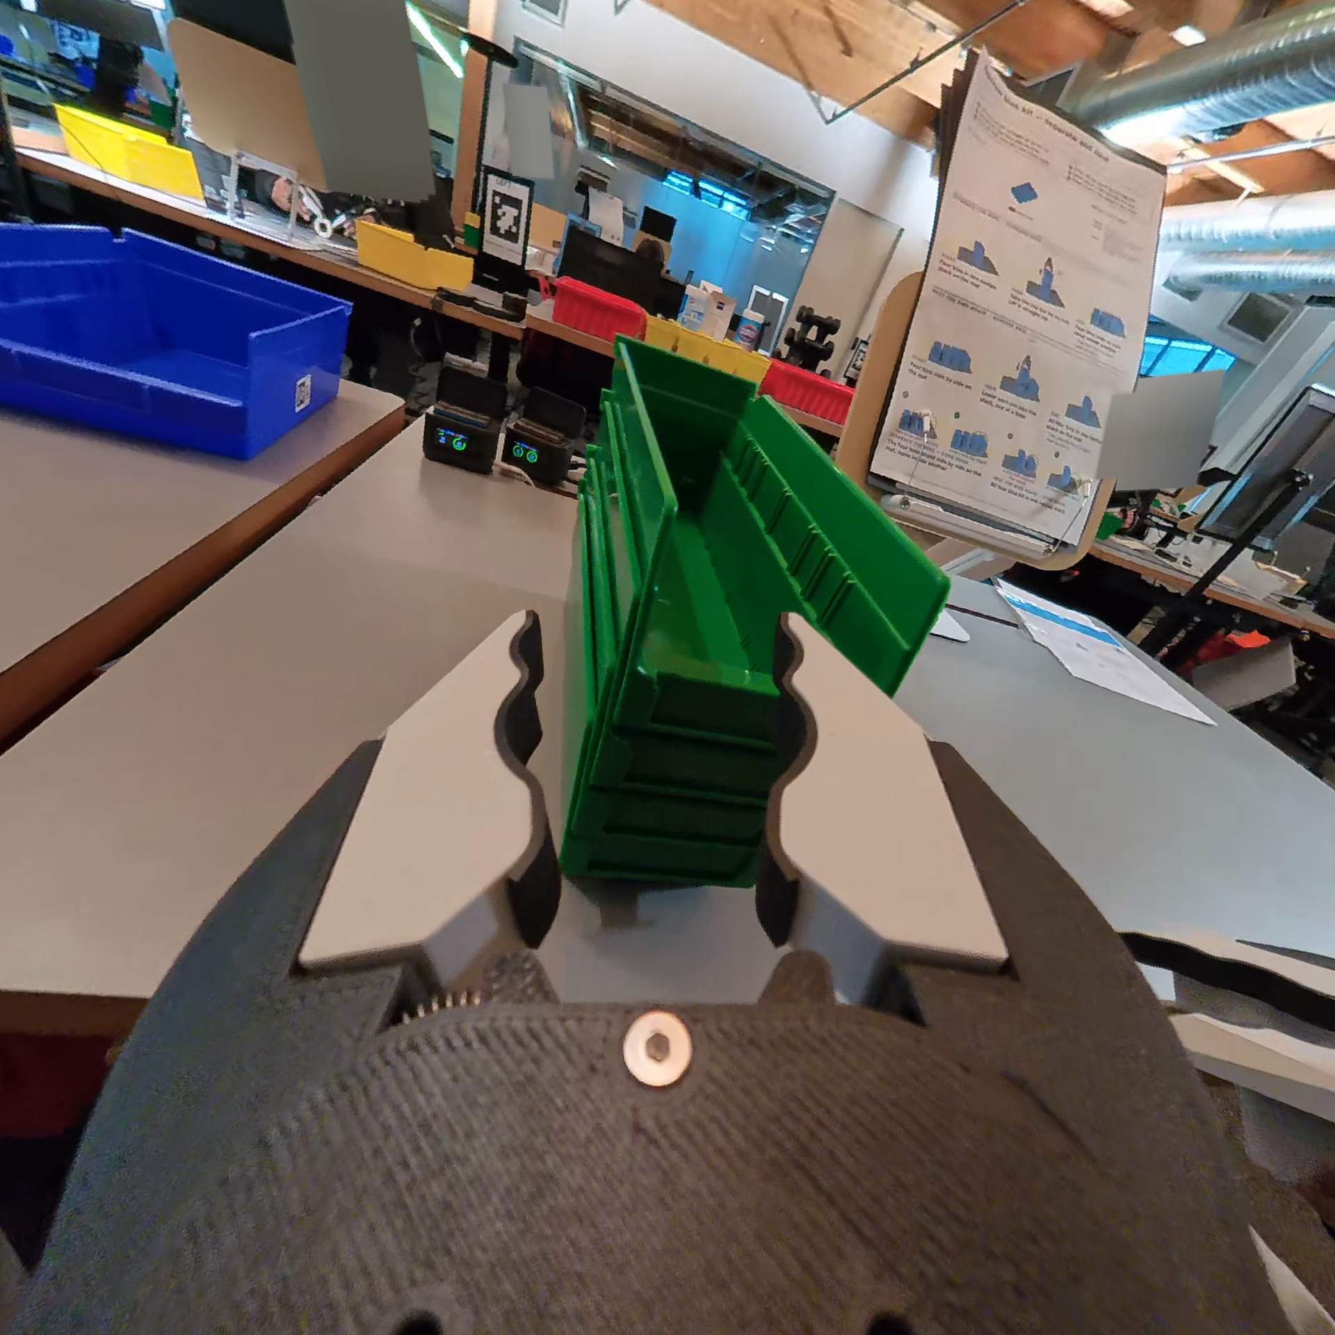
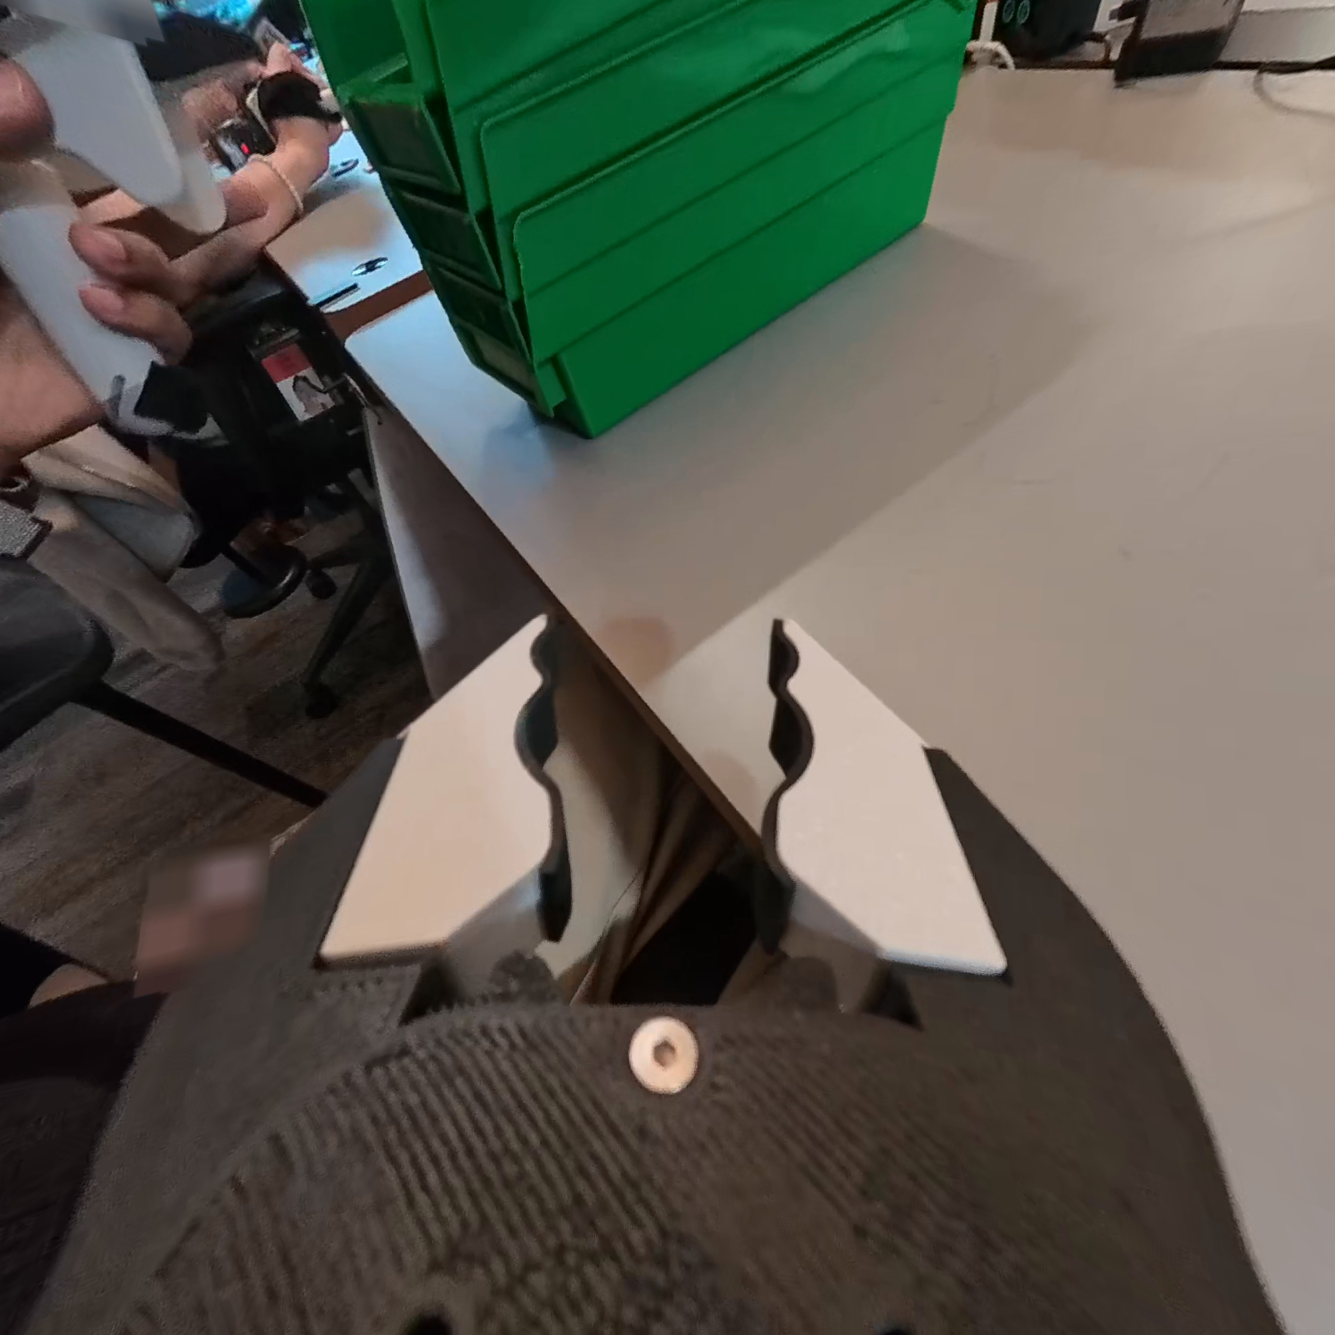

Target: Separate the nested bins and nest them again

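The green bins (image 1: 672, 722) stand nested on the grey tabletop (image 1: 325, 686) near its front edge. My left gripper (image 1: 661, 751) is spread around their near end, not clenched, ready to steady them. My right gripper (image 2: 664, 780) hangs released and empty over the tabletop edge, well apart.

An open-plan workshop or lab, long rows of grey tabletop (image 1: 303, 650), plastic storage bins in blue (image 1: 166, 339), yellow (image 1: 412, 253) and red (image 1: 596, 307), exposed silver ducting (image 1: 1192, 65) under timber ceiling, illustrated instruction sheet (image 1: 1026, 303) on a stand, people worked at neighbouring desks.
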Demonstrator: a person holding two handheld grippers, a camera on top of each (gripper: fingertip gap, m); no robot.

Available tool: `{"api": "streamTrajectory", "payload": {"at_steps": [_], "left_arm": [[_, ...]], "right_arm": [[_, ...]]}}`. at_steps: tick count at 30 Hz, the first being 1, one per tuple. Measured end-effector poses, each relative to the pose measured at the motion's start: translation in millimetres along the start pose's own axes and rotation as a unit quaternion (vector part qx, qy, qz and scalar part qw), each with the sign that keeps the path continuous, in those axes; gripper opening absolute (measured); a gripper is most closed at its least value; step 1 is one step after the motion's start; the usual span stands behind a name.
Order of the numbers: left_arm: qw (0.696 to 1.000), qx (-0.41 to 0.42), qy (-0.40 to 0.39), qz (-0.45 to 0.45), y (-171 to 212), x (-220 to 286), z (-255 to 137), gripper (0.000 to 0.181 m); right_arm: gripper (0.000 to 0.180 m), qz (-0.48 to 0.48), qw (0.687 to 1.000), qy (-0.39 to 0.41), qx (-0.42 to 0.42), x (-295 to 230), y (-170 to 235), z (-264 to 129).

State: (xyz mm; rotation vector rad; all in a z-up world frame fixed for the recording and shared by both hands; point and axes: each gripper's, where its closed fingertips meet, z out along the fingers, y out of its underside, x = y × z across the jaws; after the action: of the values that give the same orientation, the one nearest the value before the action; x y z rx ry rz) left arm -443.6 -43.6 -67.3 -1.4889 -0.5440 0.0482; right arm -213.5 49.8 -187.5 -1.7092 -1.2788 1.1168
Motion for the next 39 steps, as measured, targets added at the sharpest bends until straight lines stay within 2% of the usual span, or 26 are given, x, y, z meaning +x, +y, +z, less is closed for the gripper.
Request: {"api": "streamTrajectory", "payload": {"at_steps": [7,20,39], "left_arm": [[1.000,-0.004,-0.006,0.005,3.2,2.2,9.6,0.077],[1.000,0.002,-0.028,-0.014,1.0,-9.7,22.1,0.071],[0.999,0.001,-0.035,-0.020,4.3,-15.5,18.0,0.071]], "right_arm": [[0.058,0.005,1.000,-0.003,-0.009,1.5,4.2,-4.8],[0.048,-0.023,0.999,0.016,-0.016,7.8,10.6,-13.7],[0.048,-0.039,0.999,0.011,-0.028,5.3,13.9,-10.0]]}}
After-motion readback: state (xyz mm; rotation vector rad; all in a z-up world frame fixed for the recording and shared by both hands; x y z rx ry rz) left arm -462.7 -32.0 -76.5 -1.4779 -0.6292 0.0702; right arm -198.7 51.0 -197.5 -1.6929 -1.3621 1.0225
